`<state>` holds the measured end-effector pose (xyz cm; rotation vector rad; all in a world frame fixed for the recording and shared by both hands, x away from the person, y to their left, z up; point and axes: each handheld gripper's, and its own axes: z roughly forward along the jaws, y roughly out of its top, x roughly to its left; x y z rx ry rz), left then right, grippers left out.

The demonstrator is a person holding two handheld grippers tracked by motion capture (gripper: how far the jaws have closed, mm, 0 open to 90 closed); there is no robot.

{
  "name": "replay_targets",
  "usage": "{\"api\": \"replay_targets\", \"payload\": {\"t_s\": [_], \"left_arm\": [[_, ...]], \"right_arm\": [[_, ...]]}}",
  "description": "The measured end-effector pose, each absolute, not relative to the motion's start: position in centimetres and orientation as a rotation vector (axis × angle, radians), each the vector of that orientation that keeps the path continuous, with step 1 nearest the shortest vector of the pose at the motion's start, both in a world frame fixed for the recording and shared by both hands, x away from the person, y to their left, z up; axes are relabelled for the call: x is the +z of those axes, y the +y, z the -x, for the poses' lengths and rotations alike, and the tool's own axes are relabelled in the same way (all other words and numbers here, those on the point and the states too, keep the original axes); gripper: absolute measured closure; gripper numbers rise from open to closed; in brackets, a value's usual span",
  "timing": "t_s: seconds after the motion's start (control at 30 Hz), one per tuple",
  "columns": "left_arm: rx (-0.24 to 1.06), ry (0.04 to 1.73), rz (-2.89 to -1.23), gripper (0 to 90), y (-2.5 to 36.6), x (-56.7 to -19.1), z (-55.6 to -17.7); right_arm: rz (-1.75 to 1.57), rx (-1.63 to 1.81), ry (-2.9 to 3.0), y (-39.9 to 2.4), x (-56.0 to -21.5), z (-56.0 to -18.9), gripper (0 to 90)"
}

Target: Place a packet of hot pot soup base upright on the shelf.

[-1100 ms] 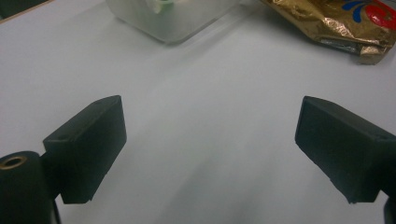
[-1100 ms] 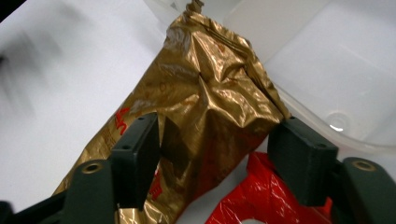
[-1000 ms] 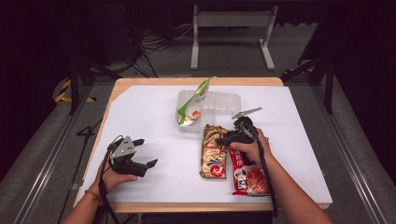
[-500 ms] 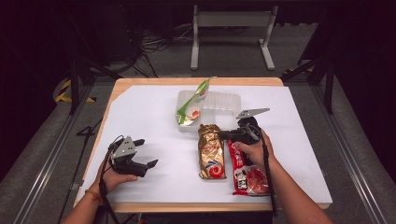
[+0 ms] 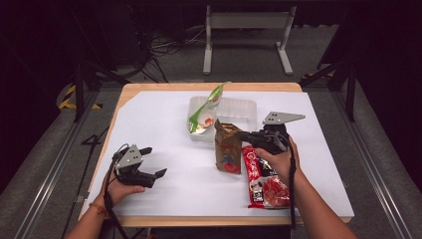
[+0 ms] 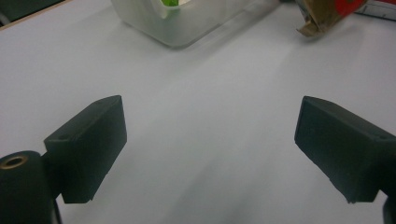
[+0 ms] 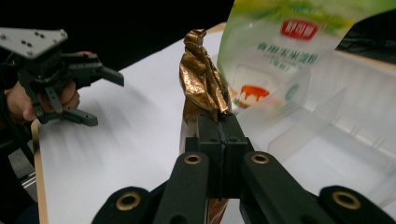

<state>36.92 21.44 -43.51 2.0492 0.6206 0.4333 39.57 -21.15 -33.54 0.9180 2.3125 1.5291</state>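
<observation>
Gold snack bag (image 5: 228,148): pinched at its top edge, hanging upright mid-desk, just beside the clear tray (image 5: 242,109).
Right gripper (image 7: 218,132): jaws had just closed, pressed tight on the bag.
Green pouch (image 5: 204,110): leaning in the tray.
Red packet (image 5: 263,179): flat near the desk's front edge.
Left gripper (image 5: 151,161): spread wide, near the front-left corner.

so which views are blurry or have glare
Right gripper view: green pouch soft, gold packet sharper in the shut right gripper. Left gripper view: clear tub blurred at the top, table sheet washed out. High view: surroundings dark.
</observation>
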Motion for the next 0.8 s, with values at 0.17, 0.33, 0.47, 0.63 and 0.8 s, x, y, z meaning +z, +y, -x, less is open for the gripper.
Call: {"api": "replay_targets", "payload": {"t_s": [0.17, 0.33, 0.47, 0.63, 0.8], "left_arm": [[0.436, 0.624, -2.045, 10.1, 21.5, -43.5, -36.9], [0.438, 0.623, -2.041, 10.1, 21.5, -43.5, -36.9], [0.440, 0.626, -2.033, 10.1, 21.6, -43.4, -36.9], [0.441, 0.627, -2.029, 10.0, 21.7, -43.4, -36.9], [0.443, 0.623, -2.029, 10.0, 21.7, -43.3, -36.8]], "right_arm": [[-0.904, 1.582, 2.221, -21.7, -31.9, -39.3, 90.0], [-0.955, 1.606, 2.083, -22.0, -30.8, -39.7, 90.0], [-1.020, 1.616, 2.005, -22.1, -30.5, -40.8, 90.0], [-1.069, 1.587, 1.926, -21.8, -30.4, -41.7, 90.0], [-1.112, 1.562, 1.871, -21.1, -30.4, -42.5, 90.0]]}}
